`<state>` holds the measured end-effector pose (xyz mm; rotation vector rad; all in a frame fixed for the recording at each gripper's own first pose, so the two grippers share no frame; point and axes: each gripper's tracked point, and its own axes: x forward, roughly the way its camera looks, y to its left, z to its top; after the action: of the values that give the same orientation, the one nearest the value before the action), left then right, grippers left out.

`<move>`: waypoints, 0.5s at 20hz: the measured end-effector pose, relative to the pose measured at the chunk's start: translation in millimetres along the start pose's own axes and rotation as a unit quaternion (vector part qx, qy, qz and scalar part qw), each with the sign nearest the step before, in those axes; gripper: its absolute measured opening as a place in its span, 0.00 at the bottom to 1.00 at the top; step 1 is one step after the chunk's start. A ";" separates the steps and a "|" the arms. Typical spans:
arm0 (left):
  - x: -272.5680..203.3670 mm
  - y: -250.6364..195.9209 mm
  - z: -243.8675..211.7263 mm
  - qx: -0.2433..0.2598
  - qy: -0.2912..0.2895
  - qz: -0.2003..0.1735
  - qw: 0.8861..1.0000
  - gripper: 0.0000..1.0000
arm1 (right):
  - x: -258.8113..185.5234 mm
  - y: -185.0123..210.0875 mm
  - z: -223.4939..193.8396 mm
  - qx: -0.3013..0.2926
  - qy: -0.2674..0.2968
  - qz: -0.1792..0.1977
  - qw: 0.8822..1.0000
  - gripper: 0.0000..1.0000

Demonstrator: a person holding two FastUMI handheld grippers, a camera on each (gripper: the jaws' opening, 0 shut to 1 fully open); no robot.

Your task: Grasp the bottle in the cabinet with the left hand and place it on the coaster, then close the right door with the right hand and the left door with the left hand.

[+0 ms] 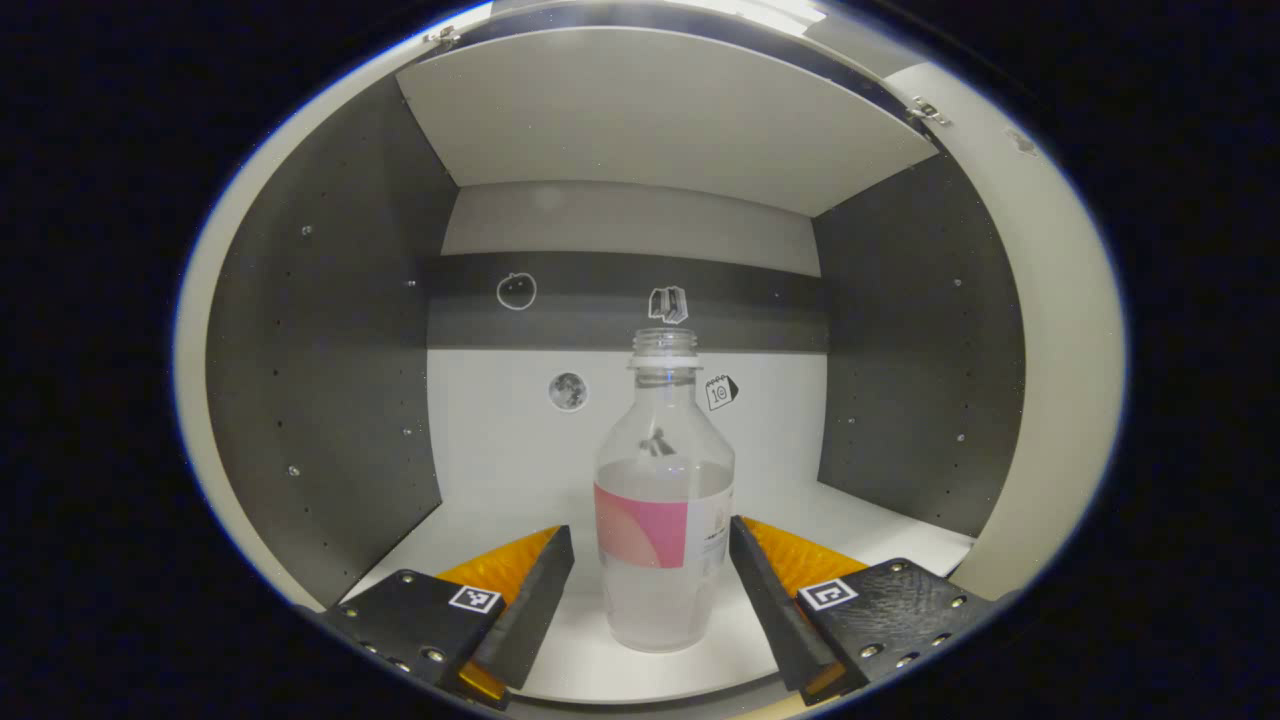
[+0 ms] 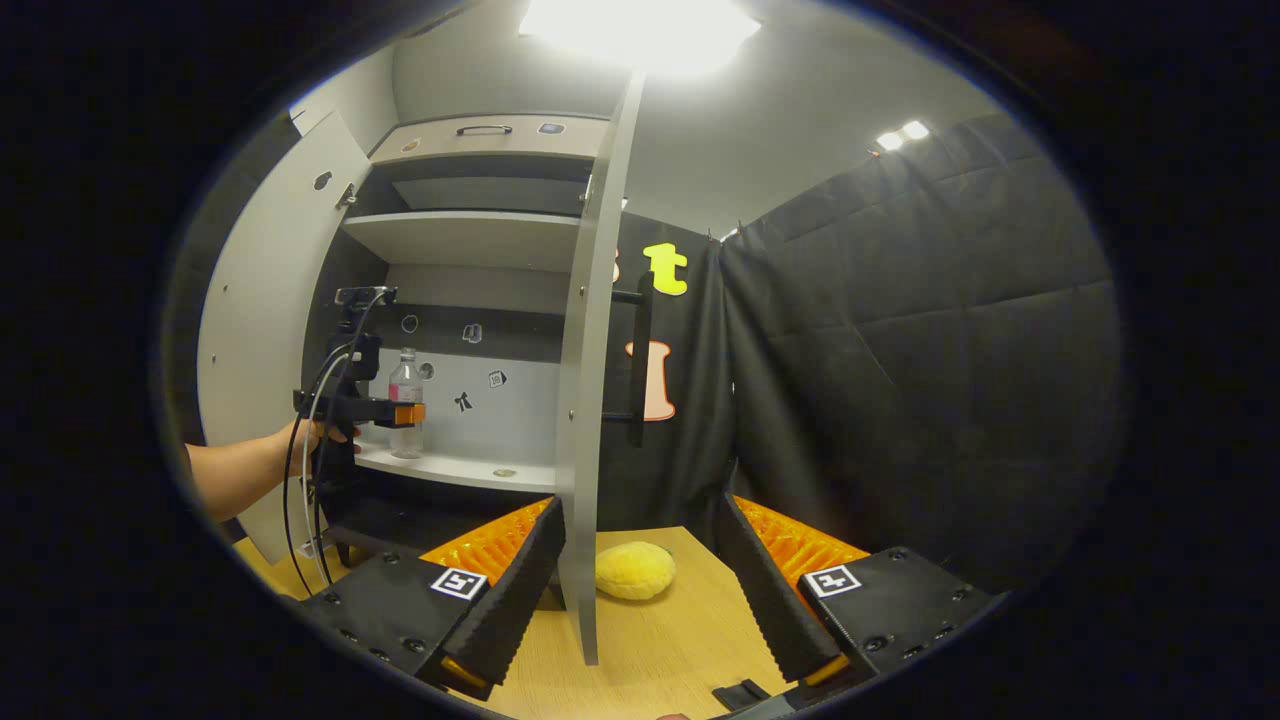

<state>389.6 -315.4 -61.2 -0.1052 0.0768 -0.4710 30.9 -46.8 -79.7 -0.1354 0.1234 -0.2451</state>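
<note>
Now framing the clear plastic bottle with the pink label, upright on the white cabinet shelf: left claw spread apart, one finger at 9 o'clock and one at 3 o'clock of the bottle, neither visibly touching. Long axis vertical, straight ahead at 12 o'clock between the fingers. Likely needs only closing. Right claw also spread apart, holding nothing, straddling the edge of the open grey right door above the wooden tabletop, well apart from the bottle.

"10" on calendar sticker, cabinet wall

Black cloth wall; wooden table; ceiling light.
</note>
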 end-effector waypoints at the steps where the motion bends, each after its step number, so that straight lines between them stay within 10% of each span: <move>1: 1.4 -1.4 -1.3 0.001 0.002 0.000 1.000 0.89 | -0.9 -0.5 -0.4 0.000 0.000 0.000 1.000 0.99; 4: -0.4 -4.5 -2.5 0.004 0.006 -0.007 1.000 0.70 | -3.9 -2.1 0.6 0.002 -0.002 -0.002 1.000 0.99; 10: -23.7 -8.5 19.3 0.007 -0.022 -0.001 1.000 0.70 | -9.9 -8.4 4.6 0.009 -0.008 0.010 1.000 0.99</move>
<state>366.6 -310.5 -39.9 -0.1011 0.0301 -0.4714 20.0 -51.8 -72.8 -0.1175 0.1069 -0.2244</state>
